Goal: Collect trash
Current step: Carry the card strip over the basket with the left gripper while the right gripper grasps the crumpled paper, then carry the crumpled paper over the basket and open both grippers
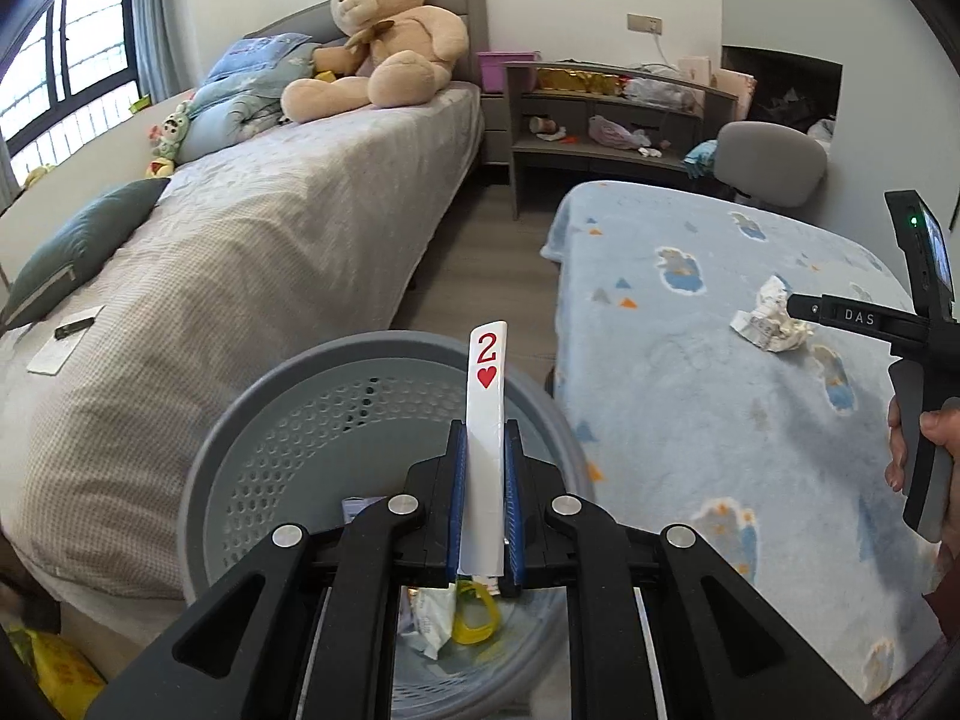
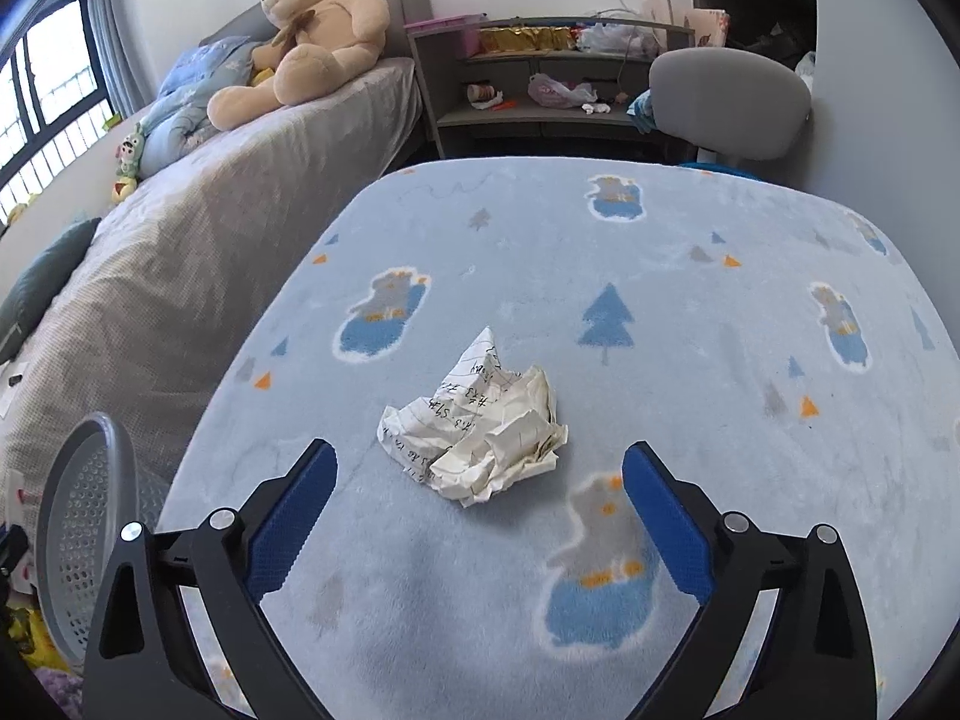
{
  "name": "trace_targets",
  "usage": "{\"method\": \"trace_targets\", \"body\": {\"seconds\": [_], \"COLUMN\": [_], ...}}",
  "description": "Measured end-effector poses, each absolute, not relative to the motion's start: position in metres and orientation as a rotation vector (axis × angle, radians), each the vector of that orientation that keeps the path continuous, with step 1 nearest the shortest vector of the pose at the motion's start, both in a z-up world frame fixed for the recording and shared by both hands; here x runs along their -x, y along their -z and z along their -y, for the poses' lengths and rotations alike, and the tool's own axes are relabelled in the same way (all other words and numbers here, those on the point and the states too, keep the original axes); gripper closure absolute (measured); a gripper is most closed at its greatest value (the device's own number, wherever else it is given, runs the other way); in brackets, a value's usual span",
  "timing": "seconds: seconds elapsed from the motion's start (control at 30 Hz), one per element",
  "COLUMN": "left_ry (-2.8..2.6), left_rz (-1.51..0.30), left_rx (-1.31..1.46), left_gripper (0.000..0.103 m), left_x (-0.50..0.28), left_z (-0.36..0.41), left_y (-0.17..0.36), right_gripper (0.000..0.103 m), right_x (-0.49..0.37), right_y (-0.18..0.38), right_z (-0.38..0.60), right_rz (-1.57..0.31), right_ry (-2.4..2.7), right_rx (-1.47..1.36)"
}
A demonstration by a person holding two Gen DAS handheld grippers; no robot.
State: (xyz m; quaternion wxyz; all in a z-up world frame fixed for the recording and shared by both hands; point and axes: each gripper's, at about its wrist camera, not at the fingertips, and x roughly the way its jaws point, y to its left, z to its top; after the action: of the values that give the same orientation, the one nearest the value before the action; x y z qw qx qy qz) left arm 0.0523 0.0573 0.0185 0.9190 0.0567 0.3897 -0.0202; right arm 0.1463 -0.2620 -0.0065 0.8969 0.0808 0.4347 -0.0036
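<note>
My left gripper (image 1: 485, 438) is shut on a playing card (image 1: 485, 420), a two of hearts, and holds it upright above the grey perforated trash bin (image 1: 264, 414). The bin holds wrappers and a yellow piece (image 1: 474, 618). A crumpled ball of written paper (image 2: 480, 426) lies on the blue patterned blanket (image 2: 600, 240). My right gripper (image 2: 480, 468) is open, its blue pads on either side of the paper, just short of it. In the left wrist view the right gripper (image 1: 798, 307) reaches the paper (image 1: 768, 321) from the right.
The bin (image 2: 78, 516) stands between the blanket-covered surface and a grey bed (image 1: 240, 252) with a teddy bear (image 1: 384, 36), pillows and small toys. A cluttered shelf unit (image 1: 600, 120) and a grey chair (image 1: 768, 162) stand at the back.
</note>
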Motion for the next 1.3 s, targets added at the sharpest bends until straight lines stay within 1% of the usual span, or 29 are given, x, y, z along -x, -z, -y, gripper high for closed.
{"method": "trace_targets", "body": {"seconds": [0.17, 0.3, 0.33, 0.37, 0.4, 0.43, 0.53, 0.87, 1.1, 1.3], "left_ry": [-0.057, -0.097, -0.102, -0.108, -0.112, -0.114, -0.113, -0.109, -0.109, -0.132], "left_rz": [-0.803, -0.817, -0.819, -0.819, -0.817, -0.814, -0.813, -0.796, -0.774, -0.768], "left_rx": [-0.078, -0.039, -0.034, -0.033, -0.033, -0.032, -0.030, -0.025, -0.022, -0.010], "left_gripper": [0.091, 0.091, 0.091, 0.091, 0.091, 0.091, 0.091, 0.091, 0.091, 0.091], "left_x": [-0.050, -0.051, -0.052, -0.053, -0.052, -0.052, -0.051, -0.049, -0.042, -0.038], "left_z": [-0.087, -0.102, -0.103, -0.105, -0.106, -0.107, -0.106, -0.104, -0.108, -0.119], "left_y": [-0.013, -0.008, -0.008, -0.008, -0.007, -0.008, -0.007, -0.012, -0.015, -0.017], "right_gripper": [0.007, 0.008, 0.011, 0.021, 0.028, 0.032, 0.036, 0.037, 0.037, 0.036], "right_x": [-0.167, -0.176, -0.177, -0.177, -0.178, -0.178, -0.175, -0.147, -0.118, -0.096], "right_y": [0.023, 0.034, 0.036, 0.037, 0.038, 0.038, 0.035, -0.004, -0.037, -0.053], "right_z": [0.256, 0.256, 0.256, 0.256, 0.256, 0.255, 0.253, 0.223, 0.169, 0.115], "right_rz": [-0.939, -0.965, -0.962, -0.963, -0.972, -0.976, -0.959, -0.870, -0.806, -0.784], "right_ry": [0.036, 0.043, 0.045, 0.045, 0.034, 0.018, 0.023, -0.022, -0.130, -0.246], "right_rx": [-0.138, -0.131, -0.130, -0.127, -0.129, -0.139, -0.140, -0.132, -0.105, -0.059]}}
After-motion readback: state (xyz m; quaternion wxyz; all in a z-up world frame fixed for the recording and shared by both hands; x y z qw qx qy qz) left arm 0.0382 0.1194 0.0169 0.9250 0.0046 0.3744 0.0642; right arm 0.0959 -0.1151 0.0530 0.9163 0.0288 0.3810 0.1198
